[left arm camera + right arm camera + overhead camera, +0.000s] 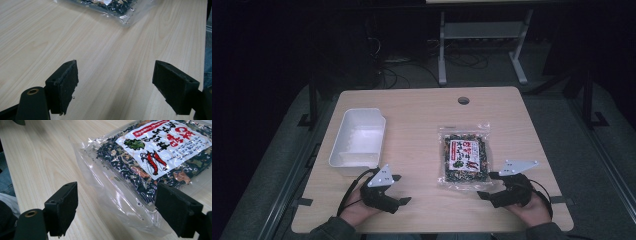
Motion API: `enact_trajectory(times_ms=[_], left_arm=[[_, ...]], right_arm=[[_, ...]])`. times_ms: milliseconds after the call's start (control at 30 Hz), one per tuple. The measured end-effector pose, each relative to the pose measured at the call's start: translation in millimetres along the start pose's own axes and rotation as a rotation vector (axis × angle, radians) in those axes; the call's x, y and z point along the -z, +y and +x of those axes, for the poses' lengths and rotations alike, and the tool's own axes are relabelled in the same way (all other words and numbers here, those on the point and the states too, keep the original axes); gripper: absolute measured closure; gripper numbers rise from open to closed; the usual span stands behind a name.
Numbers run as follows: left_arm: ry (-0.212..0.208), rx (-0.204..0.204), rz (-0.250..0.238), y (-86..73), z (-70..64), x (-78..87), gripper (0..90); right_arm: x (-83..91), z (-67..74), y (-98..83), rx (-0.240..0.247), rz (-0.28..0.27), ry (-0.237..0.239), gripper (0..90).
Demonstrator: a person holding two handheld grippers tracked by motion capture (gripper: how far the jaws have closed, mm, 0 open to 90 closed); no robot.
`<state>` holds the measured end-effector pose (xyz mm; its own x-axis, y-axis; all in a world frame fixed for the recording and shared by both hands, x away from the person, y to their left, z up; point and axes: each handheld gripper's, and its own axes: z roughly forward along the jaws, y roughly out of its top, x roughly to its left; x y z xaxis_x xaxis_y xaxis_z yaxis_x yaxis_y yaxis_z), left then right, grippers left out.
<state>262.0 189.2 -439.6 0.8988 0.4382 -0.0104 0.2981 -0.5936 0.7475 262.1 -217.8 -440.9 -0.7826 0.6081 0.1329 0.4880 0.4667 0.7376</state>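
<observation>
A clear packet of dried seaweed mix (pixel 464 156) is lying flat on the right half of a pale wooden table (pixel 422 115), its red-and-white label facing up. The right gripper (pixel 488 186) is resting on the near edge just right of the packet's near corner, its jaws standing wide apart with the packet's clear edge (pixel 120 202) lying ahead of them, ungripped. The left gripper (pixel 400 189) is sitting near the table's near-left side, jaws likewise spread over bare wood. A white plastic tub (pixel 358 140) is standing just beyond it.
</observation>
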Motion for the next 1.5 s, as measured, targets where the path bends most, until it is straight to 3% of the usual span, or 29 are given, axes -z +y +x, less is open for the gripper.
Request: enact_trajectory(times_ms=[567, 667, 800, 967, 1167, 1500], left_arm=[[-0.009, 0.001, 0.007, 0.4, 0.0, -2.4, 21.0], [-0.011, 0.004, 0.001, 0.1, 0.8, -1.7, 21.2], [-0.013, 0.013, -0.003, -0.2, 2.1, -0.8, 21.5], [-0.012, 0.013, -0.002, -0.3, 2.3, -0.7, 21.5], [-0.016, 0.013, -0.008, -0.2, 1.9, -0.2, 21.6], [-0.021, 0.009, -0.004, -0.3, 2.5, -0.1, 22.0]], right_arm=[[2.4, -6.9, 3.0, -0.031, -0.017, 0.01, 17.5], [4.7, -13.3, 6.1, -0.067, -0.032, 0.036, 16.8], [6.2, -23.5, 12.4, -0.086, -0.025, 0.031, 16.5], [8.5, -38.9, 21.2, -0.093, -0.018, 0.013, 16.5], [7.7, -64.5, 34.2, -0.117, 0.043, -0.013, 16.4], [6.3, -92.5, 62.5, -0.123, 0.057, -0.034, 17.1]])
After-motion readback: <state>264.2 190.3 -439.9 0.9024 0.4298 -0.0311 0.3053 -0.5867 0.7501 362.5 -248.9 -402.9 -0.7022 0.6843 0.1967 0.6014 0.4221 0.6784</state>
